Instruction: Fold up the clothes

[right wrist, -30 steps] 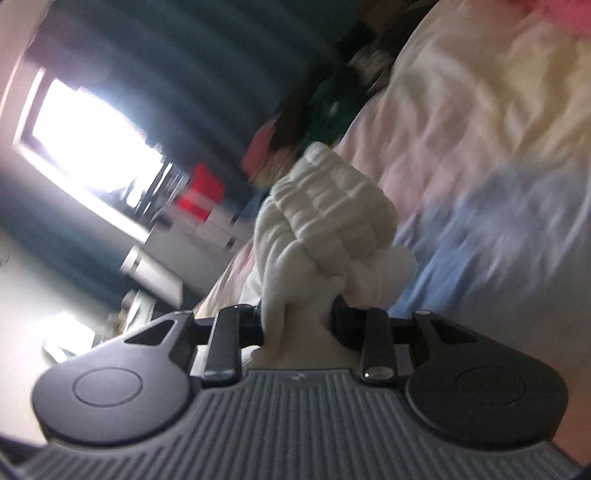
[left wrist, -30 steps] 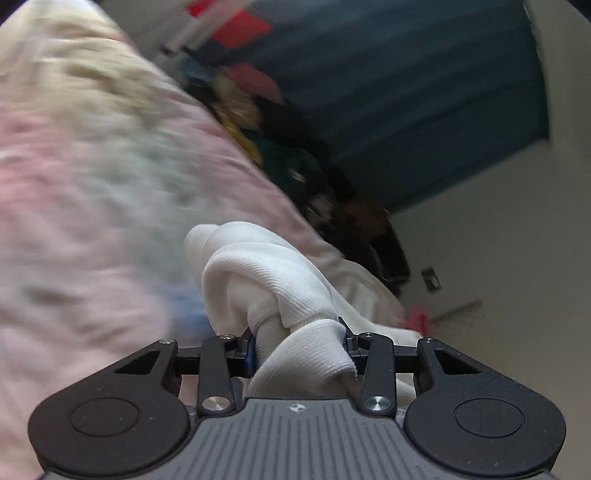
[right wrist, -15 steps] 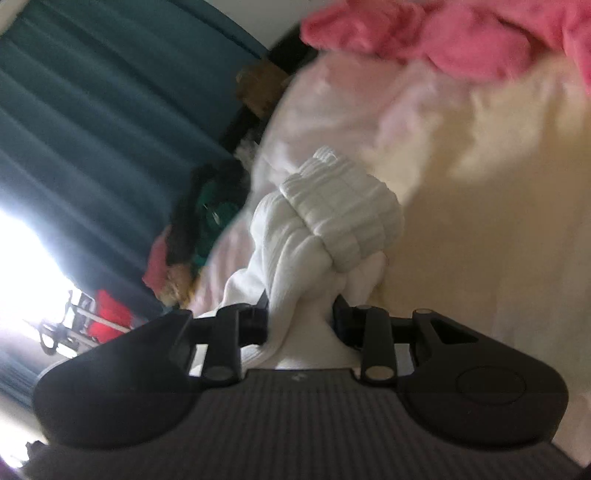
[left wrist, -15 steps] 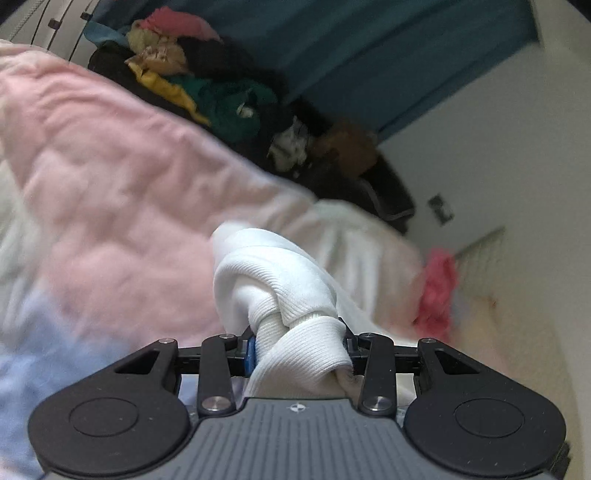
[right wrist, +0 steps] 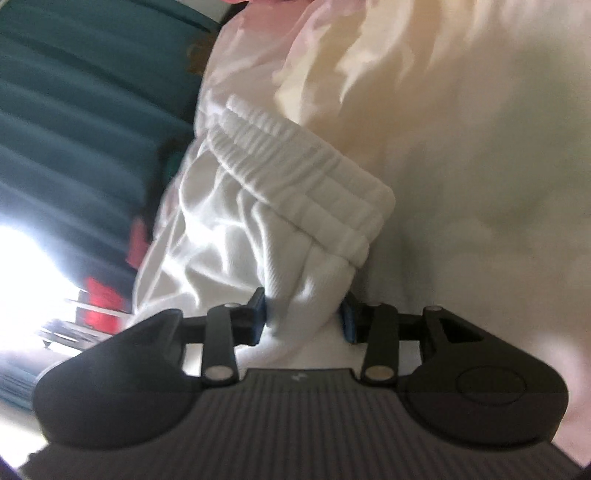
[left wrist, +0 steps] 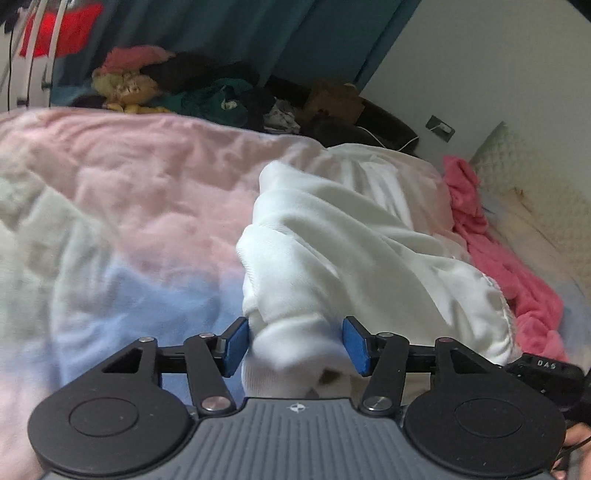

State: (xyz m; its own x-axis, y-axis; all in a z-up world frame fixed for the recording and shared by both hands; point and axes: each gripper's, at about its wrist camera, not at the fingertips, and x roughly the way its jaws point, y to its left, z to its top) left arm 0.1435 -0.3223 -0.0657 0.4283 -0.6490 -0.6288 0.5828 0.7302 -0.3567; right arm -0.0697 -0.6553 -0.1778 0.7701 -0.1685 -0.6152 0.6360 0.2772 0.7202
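Observation:
A white garment point(left wrist: 343, 251) with a ribbed elastic waistband point(right wrist: 295, 177) lies on a pastel pink, blue and cream bedspread point(left wrist: 129, 206). My left gripper point(left wrist: 295, 343) has its blue pads spread wide, with a bunched white end of the garment loose between them. My right gripper point(right wrist: 304, 314) has its jaws also parted around the cloth just below the waistband, barely touching it. The garment now rests on the bed in both views.
A pink fluffy garment point(left wrist: 498, 251) lies at the right beside a cream pillow point(left wrist: 524, 177). A heap of mixed clothes point(left wrist: 207, 96) sits beyond the bed against a teal curtain point(left wrist: 221, 33). A bright window point(right wrist: 29, 266) glares at the left.
Both grippers have lowered the white garment onto the bed and their jaws have opened wider than before. The cameras swung from tilted to looking down along the bed.

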